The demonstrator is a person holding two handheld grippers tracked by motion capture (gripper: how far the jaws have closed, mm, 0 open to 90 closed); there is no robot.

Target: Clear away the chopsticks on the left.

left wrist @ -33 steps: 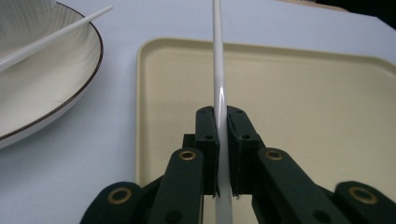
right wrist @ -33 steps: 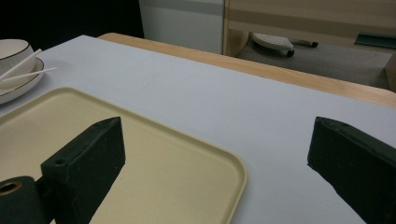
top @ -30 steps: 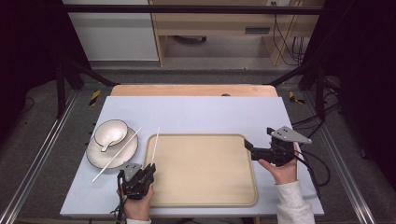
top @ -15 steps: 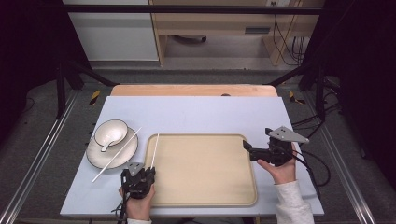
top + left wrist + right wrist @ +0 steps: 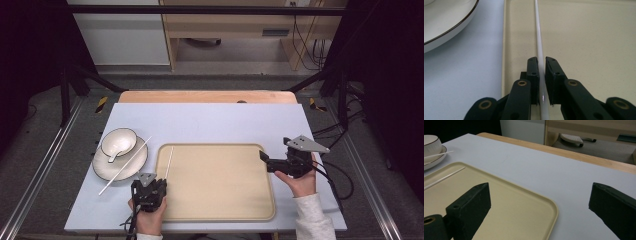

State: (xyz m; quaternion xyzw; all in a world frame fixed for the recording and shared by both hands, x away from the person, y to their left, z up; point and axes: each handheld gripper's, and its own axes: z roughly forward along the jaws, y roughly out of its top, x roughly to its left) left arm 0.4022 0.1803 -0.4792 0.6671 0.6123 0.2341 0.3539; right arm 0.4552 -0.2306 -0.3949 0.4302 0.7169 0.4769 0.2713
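Observation:
A thin white chopstick [image 5: 168, 161] lies along the left part of the beige tray [image 5: 225, 200], and my left gripper [image 5: 150, 186] is shut on its near end. In the left gripper view the two black jaws of that gripper [image 5: 542, 62] pinch the chopstick [image 5: 538, 35] over the tray [image 5: 586, 37]. My right gripper [image 5: 275, 150] is open at the tray's right edge and holds nothing. In the right gripper view its jaws [image 5: 539, 188] stand wide apart, one over the tray's corner [image 5: 524, 195] and one over the table.
A white plate [image 5: 107, 170] with a dark rim sits left of the tray. It carries a bowl [image 5: 118, 141] with a spoon in it. A second chopstick [image 5: 125, 165] lies slanted across the plate. The pale blue tabletop [image 5: 210, 120] stretches behind the tray.
The chopstick in my left gripper has shifted slightly toward the near side and now lies over the tray's left part. The right gripper has hardly moved.

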